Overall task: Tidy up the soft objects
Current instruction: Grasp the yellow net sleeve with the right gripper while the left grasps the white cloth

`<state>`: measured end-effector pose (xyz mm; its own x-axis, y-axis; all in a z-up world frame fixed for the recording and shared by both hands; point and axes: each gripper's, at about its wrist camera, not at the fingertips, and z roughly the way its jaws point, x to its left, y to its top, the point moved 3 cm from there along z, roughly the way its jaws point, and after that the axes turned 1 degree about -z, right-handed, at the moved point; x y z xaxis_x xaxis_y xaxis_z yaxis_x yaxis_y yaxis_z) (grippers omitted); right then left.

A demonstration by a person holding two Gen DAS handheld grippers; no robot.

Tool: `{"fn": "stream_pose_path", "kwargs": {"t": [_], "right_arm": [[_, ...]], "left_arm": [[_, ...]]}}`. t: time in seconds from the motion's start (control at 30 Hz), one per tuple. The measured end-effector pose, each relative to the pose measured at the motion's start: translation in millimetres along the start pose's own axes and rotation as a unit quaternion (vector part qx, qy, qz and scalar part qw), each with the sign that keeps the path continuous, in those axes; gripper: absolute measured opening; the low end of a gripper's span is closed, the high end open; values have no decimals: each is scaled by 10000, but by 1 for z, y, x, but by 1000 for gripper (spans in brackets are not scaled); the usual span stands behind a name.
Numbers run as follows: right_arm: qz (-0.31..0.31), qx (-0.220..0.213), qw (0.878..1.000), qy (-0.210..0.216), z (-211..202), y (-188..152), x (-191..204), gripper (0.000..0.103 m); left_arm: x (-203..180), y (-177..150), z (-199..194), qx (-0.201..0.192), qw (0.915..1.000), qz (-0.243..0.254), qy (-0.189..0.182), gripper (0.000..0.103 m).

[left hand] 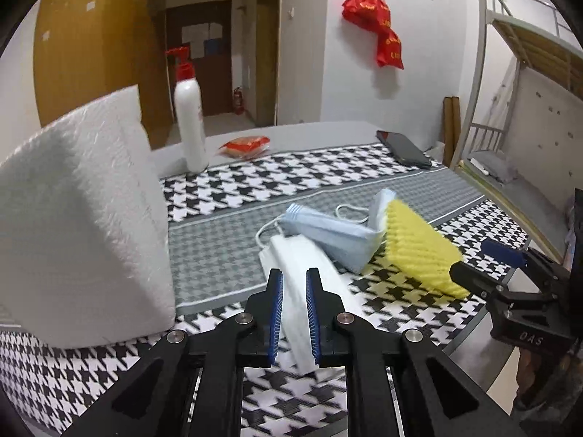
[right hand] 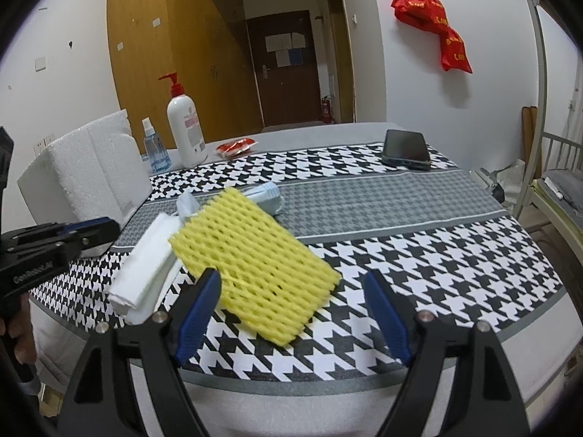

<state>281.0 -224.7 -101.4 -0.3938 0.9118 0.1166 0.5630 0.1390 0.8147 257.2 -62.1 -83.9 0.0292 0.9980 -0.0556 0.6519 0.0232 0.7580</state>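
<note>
A yellow foam net sleeve (right hand: 255, 266) lies tilted on the houndstooth cloth, resting partly on a blue face mask (left hand: 328, 233) and beside a folded white mask (left hand: 302, 284). My right gripper (right hand: 291, 309) is open wide just in front of the yellow sleeve, its left finger touching the sleeve's near edge. My left gripper (left hand: 294, 313) has its jaws narrowly apart with the white mask lying between and under them. The white mask (right hand: 145, 269) and the left gripper (right hand: 58, 236) also show in the right wrist view. The yellow sleeve (left hand: 419, 247) also shows in the left wrist view.
A white foam block (left hand: 80, 218) stands at left. A white pump bottle (right hand: 184, 123), a small spray bottle (right hand: 155, 149), a red packet (right hand: 235, 145) and a phone (right hand: 406, 149) sit at the table's (right hand: 364, 393) back. A bunk bed frame (left hand: 510, 109) stands at right.
</note>
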Motion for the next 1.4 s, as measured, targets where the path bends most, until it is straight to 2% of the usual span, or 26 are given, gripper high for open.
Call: {"fn": "stream_pose_path", "kwargs": {"t": [0.13,0.17,0.2,0.27,0.3,0.6,0.7,0.87,0.93,1.07,1.4], "right_arm": [[-85,60,9999,0,2,1,2,84],[-94,71,9999,14,2,1,3,84],[-104,71,9999,9,2,1,4,84],[-122,64,9999,21,1,1,5,84],[-124,68,9999,25,1,0,5,84],[-85,101,9999,-14,1,-1,2,84],[-101,116,9999,-5,2,-2,2,84],[-129,176,9998,-26,7,-2,2,84],[-175,192,9997,-26,8,-1,3,84],[-294,247,9993,17,12,0,6,84],[-922,407,9948,111,21,9,24,84]], "left_arm": [[-5,-6,2,96,9999,-20,-129,15],[-7,-7,3,92,9999,19,-117,19],[-9,-8,4,107,9999,52,-108,24],[-14,-9,8,158,9997,68,-142,50],[-15,-10,9,165,9997,68,-163,54],[-15,-15,34,521,9986,66,24,55],[-15,-15,36,553,9985,37,-21,44],[-18,-16,33,511,9986,109,-81,14],[-18,-14,30,440,9989,105,-151,9],[-16,-12,23,360,9988,128,-300,5],[-1,-15,-2,250,9986,4,-459,4]]}}
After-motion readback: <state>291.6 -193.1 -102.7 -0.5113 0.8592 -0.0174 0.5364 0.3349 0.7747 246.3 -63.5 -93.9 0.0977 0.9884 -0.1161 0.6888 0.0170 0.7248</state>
